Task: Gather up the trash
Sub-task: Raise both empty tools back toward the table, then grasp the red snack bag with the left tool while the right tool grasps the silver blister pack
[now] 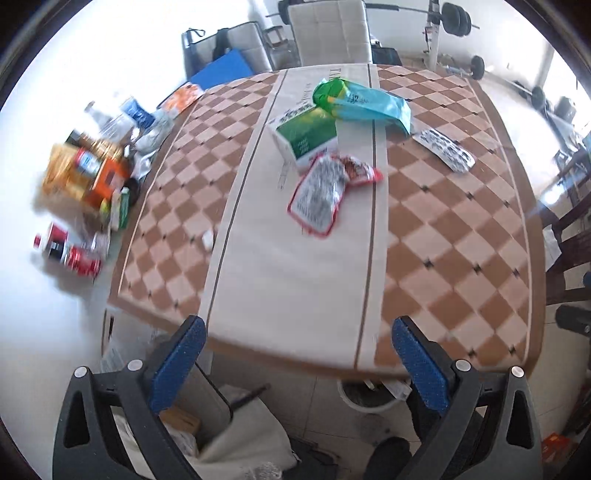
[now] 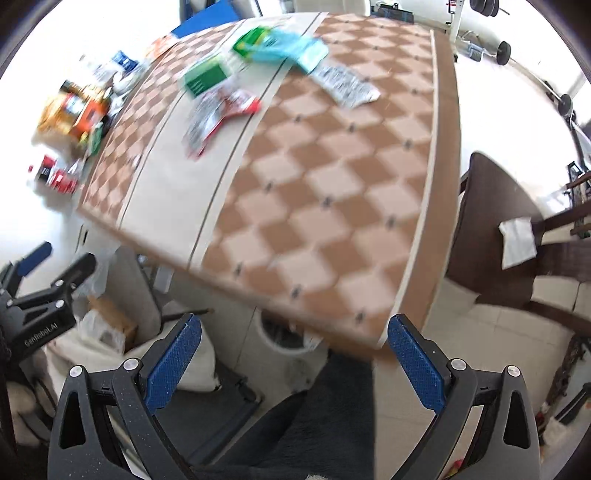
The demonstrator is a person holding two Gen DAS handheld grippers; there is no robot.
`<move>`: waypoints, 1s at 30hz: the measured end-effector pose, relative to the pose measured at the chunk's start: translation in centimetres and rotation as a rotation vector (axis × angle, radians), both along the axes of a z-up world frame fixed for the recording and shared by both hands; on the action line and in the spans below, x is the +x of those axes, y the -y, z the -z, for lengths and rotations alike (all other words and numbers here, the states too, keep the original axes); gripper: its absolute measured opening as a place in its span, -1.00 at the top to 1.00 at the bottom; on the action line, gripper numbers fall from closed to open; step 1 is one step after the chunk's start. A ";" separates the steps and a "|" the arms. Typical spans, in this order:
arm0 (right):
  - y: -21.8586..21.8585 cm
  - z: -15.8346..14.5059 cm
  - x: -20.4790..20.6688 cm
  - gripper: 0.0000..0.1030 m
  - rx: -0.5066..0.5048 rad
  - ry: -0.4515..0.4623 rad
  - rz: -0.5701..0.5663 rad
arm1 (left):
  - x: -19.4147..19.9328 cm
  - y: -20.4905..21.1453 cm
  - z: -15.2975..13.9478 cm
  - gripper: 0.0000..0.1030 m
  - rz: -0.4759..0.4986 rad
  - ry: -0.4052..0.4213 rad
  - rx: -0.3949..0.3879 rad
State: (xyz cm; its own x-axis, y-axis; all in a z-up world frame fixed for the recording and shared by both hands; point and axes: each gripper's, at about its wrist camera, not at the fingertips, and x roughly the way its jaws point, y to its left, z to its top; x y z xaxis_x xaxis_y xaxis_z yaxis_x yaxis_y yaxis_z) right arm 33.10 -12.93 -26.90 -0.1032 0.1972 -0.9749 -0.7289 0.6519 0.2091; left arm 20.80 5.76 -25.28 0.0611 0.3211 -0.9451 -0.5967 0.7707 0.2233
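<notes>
Left tool and right tool both stand wide, holding nothing. Beyond them on the checkered bench, a red-edged wrapper lies just beside the green carton.

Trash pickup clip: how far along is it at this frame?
Done: cannot tell; a white bin sits under the table's near edge, contents unclear. In hand: nothing, the left gripper and right gripper are both open and empty. Left: the green box, teal bag, red-edged wrapper and printed packet still lie on the table.

Checkered table, white chair, barbell weights.
</notes>
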 end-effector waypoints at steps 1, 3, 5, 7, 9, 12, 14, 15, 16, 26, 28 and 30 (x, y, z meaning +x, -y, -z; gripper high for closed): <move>-0.8 0.6 1.6 -0.98 -0.006 -0.004 0.005 | 1.7 -1.4 0.6 -1.00 0.013 -0.015 -0.012; -3.3 1.7 5.5 -0.98 -0.015 -0.015 0.006 | 4.9 -3.9 2.1 -1.00 0.049 -0.056 -0.031; -5.8 3.1 8.9 -0.98 -0.034 -0.016 -0.004 | 7.9 -5.9 4.2 -1.00 0.096 -0.103 -0.048; -8.4 4.5 12.1 -0.98 -0.050 -0.019 -0.022 | 10.1 -7.8 6.4 -1.00 0.134 -0.158 -0.072; -10.5 6.0 14.3 -0.98 -0.071 -0.023 -0.032 | 11.9 -8.9 8.6 -0.99 0.168 -0.196 -0.108; -13.9 8.7 17.3 -0.98 -0.104 -0.041 -0.050 | 13.8 -9.7 11.5 -0.98 0.209 -0.246 -0.154; -16.0 10.5 18.7 -0.98 -0.125 -0.043 -0.064 | 14.8 -9.9 13.1 -0.94 0.234 -0.275 -0.171; -17.0 11.3 19.2 -0.98 -0.139 -0.041 -0.074 | 15.2 -10.1 13.7 -0.93 0.240 -0.279 -0.185; -18.1 12.3 19.9 -0.98 -0.153 -0.039 -0.084 | 15.6 -10.2 14.2 -0.93 0.239 -0.280 -0.198; -23.5 17.2 20.9 -0.79 -0.155 -0.034 -0.155 | 16.4 -9.8 15.7 -0.11 0.179 -0.278 -0.317; -23.6 17.1 20.5 -0.57 -0.157 0.021 -0.163 | 16.0 -9.7 15.3 -0.10 0.104 -0.243 -0.360; -23.3 17.0 20.3 -0.40 -0.152 0.047 -0.158 | 15.4 -9.5 15.1 -0.10 0.003 -0.218 -0.417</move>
